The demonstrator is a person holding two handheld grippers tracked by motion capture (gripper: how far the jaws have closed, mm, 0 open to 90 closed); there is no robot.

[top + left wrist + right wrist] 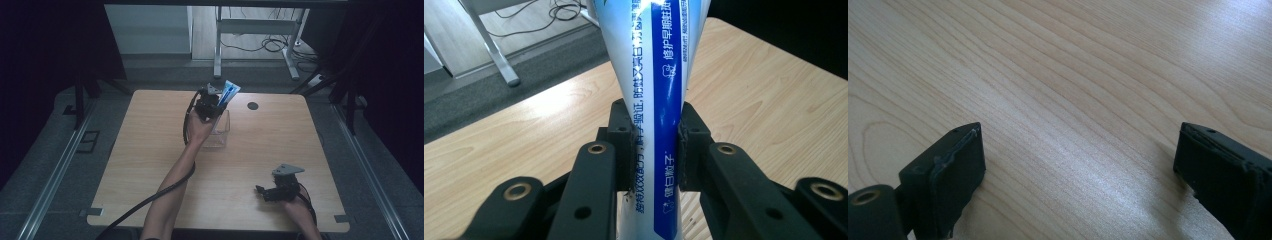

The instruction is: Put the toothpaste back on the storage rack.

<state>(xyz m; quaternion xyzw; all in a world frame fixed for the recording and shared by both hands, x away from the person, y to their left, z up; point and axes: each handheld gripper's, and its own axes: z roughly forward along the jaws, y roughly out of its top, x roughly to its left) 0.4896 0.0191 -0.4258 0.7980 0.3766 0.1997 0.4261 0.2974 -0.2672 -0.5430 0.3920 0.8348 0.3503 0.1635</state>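
Observation:
My left gripper (216,102) is shut on a blue and white toothpaste tube (229,93), held above a clear plastic container (220,133) near the table's far middle. In the left gripper view the tube (659,90) stands upright between the two pads (625,145), which press on both its sides. My right gripper (261,191) rests low at the front right of the table, pointing left. Its jaws stand wide apart over bare wood, the gripper (1078,165) holding nothing.
The wooden table (150,150) has a round dark hole (252,106) at its far right. Beyond the far edge stand a white desk frame (260,30) and loose cables on the floor. Metal rails run along both sides of the table.

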